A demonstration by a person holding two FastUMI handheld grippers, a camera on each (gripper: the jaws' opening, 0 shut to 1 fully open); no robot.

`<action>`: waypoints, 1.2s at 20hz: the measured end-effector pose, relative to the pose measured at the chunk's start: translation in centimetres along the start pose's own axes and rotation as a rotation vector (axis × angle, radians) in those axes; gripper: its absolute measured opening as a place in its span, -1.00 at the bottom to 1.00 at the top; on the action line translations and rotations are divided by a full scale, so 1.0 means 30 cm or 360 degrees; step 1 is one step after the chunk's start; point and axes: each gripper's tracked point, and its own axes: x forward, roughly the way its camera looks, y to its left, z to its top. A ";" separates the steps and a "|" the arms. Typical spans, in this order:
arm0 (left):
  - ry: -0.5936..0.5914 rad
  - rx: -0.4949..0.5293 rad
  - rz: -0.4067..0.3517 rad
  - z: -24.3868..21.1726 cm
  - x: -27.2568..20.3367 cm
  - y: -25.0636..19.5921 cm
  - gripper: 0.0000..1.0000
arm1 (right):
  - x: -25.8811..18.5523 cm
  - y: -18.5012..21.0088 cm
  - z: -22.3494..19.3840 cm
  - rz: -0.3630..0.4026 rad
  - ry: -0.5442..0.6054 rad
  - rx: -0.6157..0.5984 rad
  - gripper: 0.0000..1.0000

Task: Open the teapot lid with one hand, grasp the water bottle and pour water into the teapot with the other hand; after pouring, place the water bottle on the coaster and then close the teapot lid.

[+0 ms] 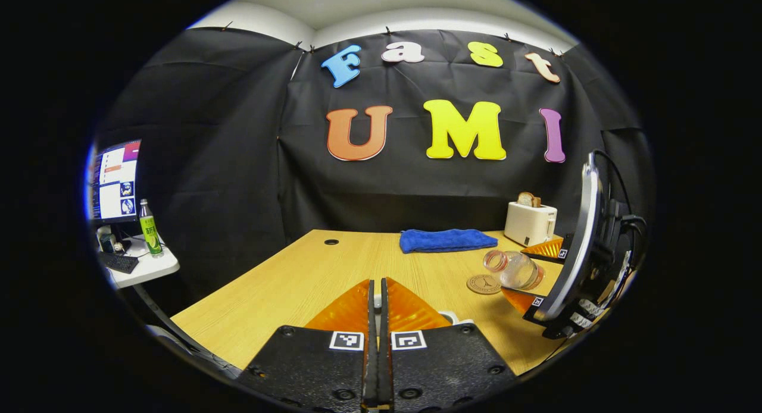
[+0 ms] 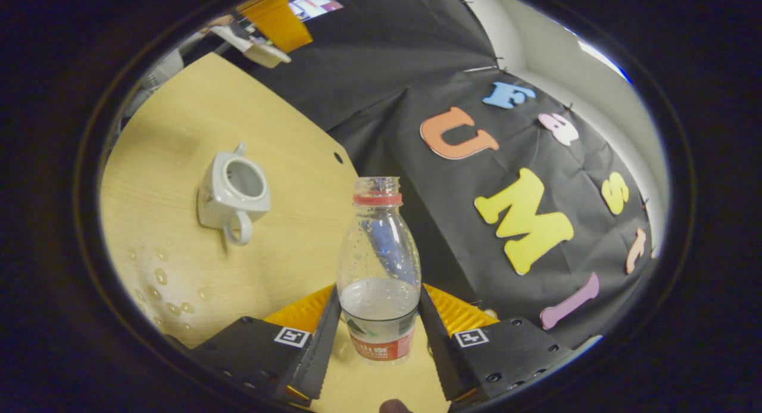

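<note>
Water bottle (image 2: 378, 264): clear thin plastic, uncapped, part-full; light, walls likely give under squeeze, so hold low on the labelled waist.
Right gripper (image 2: 378, 318): both fingers press the bottle's lower body; bottle tilted above the table (image 2: 178, 127).
Teapot (image 2: 233, 196): white ceramic, lid off, stiff and breakable, on the table well apart from the bottle.
Spill: droplets (image 2: 161, 276) beside the teapot; the wet wood looks slippery.
Left gripper (image 1: 377, 309): fingers nearly together; the white piece between them is probably the lid.
Coaster (image 1: 483, 284): below the bottle.

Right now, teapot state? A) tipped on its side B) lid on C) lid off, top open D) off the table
C: in the right gripper view the teapot stands on the table with its round top opening bare, while the right gripper holds the water bottle.
</note>
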 end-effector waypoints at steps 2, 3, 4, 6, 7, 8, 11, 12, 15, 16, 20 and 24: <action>-0.0008 -0.0001 -0.0002 0.009 -0.005 0.004 -0.94 | 0.010 0.011 0.002 -0.0010 -0.0012 -0.0146 0.46; -0.0016 -0.0002 -0.0006 0.013 -0.009 0.005 -0.94 | 0.010 0.010 0.003 -0.0020 -0.0014 -0.0193 0.46; -0.0029 -0.0002 -0.0012 0.020 -0.009 0.004 -0.94 | 0.016 0.011 0.007 -0.0027 -0.0021 -0.0234 0.46; -0.0039 -0.0003 -0.0017 0.025 -0.013 0.006 -0.94 | 0.024 0.017 0.024 -0.0052 -0.0043 -0.0330 0.46; -0.0037 -0.0005 -0.0016 0.023 -0.011 0.012 -0.94 | 0.028 0.015 0.038 -0.0066 -0.0058 -0.0386 0.46; -0.0037 -0.0007 -0.0015 0.025 -0.008 0.013 -0.94 | 0.030 0.011 0.049 -0.0076 -0.0070 -0.0438 0.46; -0.0047 -0.0017 -0.0009 0.036 -0.018 0.028 -0.94 | 0.041 0.028 0.061 -0.0064 -0.0093 -0.0555 0.46; -0.0052 -0.0021 -0.0008 0.037 -0.020 0.030 -0.94 | 0.045 0.034 0.062 -0.0057 -0.0094 -0.0592 0.46; -0.0054 -0.0026 0.0001 0.036 -0.025 0.046 -0.94 | 0.049 0.054 0.058 -0.0030 -0.0080 -0.0668 0.48; -0.0054 -0.0029 0.0003 0.037 -0.023 0.047 -0.94 | 0.049 0.058 0.061 -0.0029 -0.0081 -0.0692 0.46; -0.0050 -0.0026 0.0004 0.033 -0.023 0.053 -0.94 | 0.040 0.060 0.080 -0.0050 -0.0108 -0.0806 0.46; -0.0054 -0.0023 0.0010 0.037 -0.028 0.061 -0.94 | 0.043 0.058 0.104 -0.0080 -0.0144 -0.0931 0.46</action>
